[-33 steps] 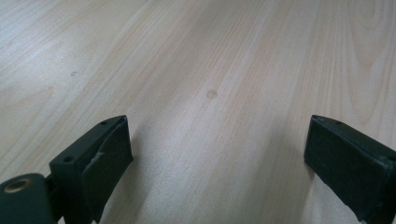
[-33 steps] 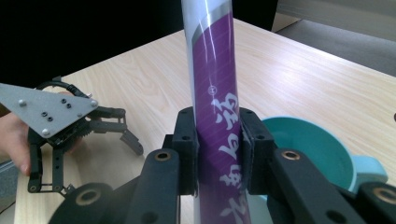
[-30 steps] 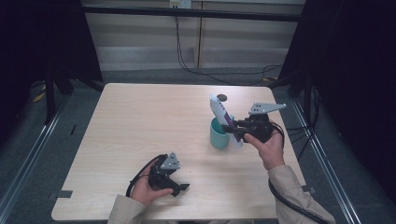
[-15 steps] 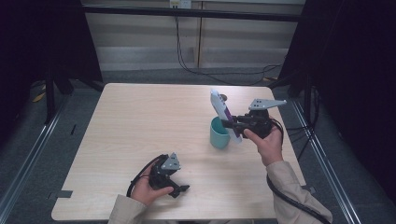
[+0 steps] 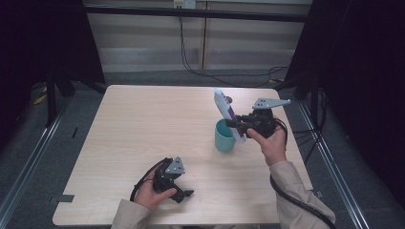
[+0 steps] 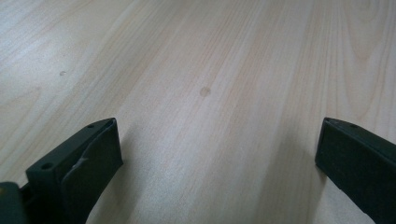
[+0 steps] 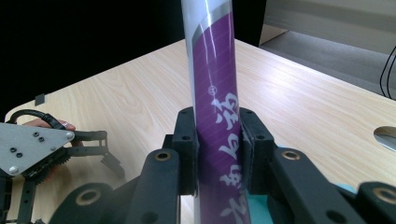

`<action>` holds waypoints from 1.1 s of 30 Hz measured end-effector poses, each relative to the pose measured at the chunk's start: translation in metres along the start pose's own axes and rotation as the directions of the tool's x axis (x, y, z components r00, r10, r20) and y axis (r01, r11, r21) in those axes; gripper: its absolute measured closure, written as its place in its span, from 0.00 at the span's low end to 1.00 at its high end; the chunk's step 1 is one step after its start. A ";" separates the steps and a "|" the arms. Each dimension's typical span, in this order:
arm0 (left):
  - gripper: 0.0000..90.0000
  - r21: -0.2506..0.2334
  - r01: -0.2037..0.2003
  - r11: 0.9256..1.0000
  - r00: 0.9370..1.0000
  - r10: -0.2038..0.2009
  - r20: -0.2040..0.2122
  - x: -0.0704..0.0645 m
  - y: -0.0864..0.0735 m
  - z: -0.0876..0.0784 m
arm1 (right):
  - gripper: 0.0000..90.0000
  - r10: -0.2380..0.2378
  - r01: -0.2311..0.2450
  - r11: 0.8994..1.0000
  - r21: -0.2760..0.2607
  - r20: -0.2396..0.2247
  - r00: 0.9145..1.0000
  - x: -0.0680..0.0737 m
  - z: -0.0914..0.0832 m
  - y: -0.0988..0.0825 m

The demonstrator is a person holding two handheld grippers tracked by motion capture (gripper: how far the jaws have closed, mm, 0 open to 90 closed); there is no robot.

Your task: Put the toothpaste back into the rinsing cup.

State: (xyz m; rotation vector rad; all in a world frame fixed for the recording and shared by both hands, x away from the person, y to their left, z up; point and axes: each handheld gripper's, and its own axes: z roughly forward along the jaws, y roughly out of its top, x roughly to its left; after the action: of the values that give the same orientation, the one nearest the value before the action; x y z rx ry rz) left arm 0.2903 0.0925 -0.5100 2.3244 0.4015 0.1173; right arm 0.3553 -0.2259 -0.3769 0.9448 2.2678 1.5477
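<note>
At three o'clock on the table (image 5: 143, 124), the right gripper (image 5: 237, 125) stays clamped on the purple tube (image 5: 228, 113), now more upright beside the cup (image 5: 222, 136). At six o'clock, the left gripper (image 5: 184, 193) has just been opening, empty.

Left hand (image 5: 152, 191) rests low at the near edge, holding the left gripper (image 5: 184, 194), whose jaws have just been opening and stand wide apart with nothing between them. Right hand (image 5: 270, 143), forearm reaching in from the near right, holds the right gripper (image 5: 233, 125) raised, jaws pointing left and clamped together.
</note>
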 end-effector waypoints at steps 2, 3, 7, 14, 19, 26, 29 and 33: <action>0.00 0.000 0.000 1.000 1.000 0.000 0.000 0.000 0.000 0.000 | 0.79 0.001 -0.001 1.000 -0.002 0.004 1.000 -0.001 0.001 0.000; 0.00 0.000 0.000 1.000 1.000 0.000 0.000 0.000 0.000 0.000 | 0.79 0.001 -0.001 1.000 -0.004 0.002 1.000 -0.002 0.002 0.001; 0.00 -0.001 0.000 1.000 1.000 0.000 -0.002 0.000 0.000 0.000 | 0.79 -0.001 0.001 1.000 -0.002 0.010 1.000 -0.004 0.003 0.002; 0.00 -0.001 0.000 1.000 1.000 0.000 -0.002 0.000 0.000 0.000 | 0.79 -0.001 0.001 1.000 -0.006 0.012 1.000 -0.005 0.006 0.005; 0.00 -0.002 0.002 1.000 1.000 -0.002 -0.002 0.000 0.000 0.000 | 0.79 0.004 -0.004 1.000 -0.015 0.015 1.000 -0.007 0.009 0.006; 0.00 -0.002 0.000 1.000 1.000 0.000 -0.003 0.000 0.000 0.000 | 0.79 0.000 0.001 1.000 -0.018 0.021 1.000 -0.008 0.012 0.009; 0.00 -0.001 -0.001 1.000 1.000 0.001 -0.003 0.000 0.000 0.000 | 0.79 0.001 0.000 1.000 -0.022 0.026 1.000 -0.009 0.014 0.010; 0.00 -0.001 -0.001 1.000 1.000 0.001 -0.003 0.000 0.000 0.000 | 0.79 0.000 0.000 1.000 -0.021 0.029 1.000 -0.010 0.017 0.011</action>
State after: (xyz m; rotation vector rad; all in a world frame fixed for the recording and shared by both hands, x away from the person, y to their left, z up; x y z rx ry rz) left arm 0.2903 0.0923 -0.5101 2.3234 0.4019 0.1214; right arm 0.3760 -0.2173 -0.3759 0.9558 2.2271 1.5447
